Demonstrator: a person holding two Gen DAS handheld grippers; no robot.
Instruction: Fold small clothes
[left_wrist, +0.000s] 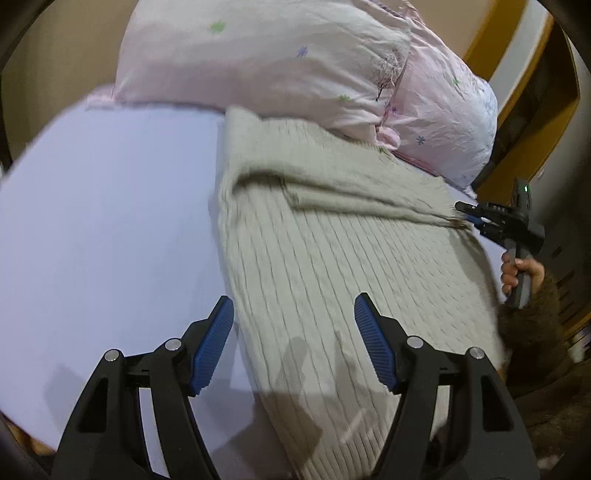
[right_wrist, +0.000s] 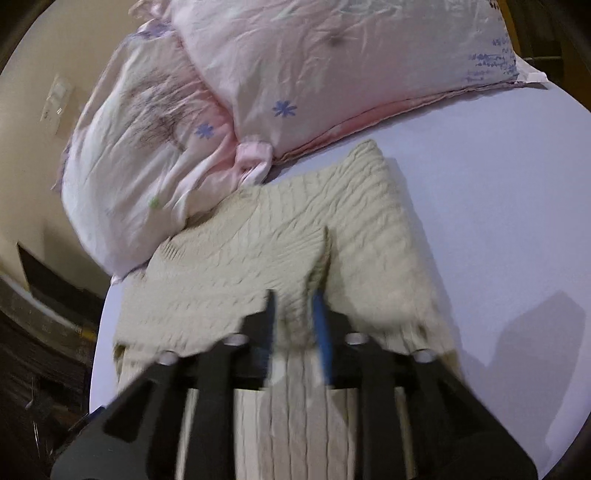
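Observation:
A cream cable-knit sweater (left_wrist: 332, 266) lies on a pale lilac bed sheet (left_wrist: 110, 221). My left gripper (left_wrist: 293, 306) is open and empty, hovering over the sweater's left edge near its hem. My right gripper (right_wrist: 295, 306) is shut on a raised fold of the sweater (right_wrist: 295, 240) and lifts it a little off the layer below. The right gripper also shows in the left wrist view (left_wrist: 469, 218) at the sweater's far right edge, pinching a stretched strip of knit.
Two pink flowered pillows (left_wrist: 277, 62) lie against the sweater's top edge; they also show in the right wrist view (right_wrist: 258, 92). A wooden frame (left_wrist: 535, 92) stands at the right. The sheet (right_wrist: 498, 221) spreads to the right of the sweater.

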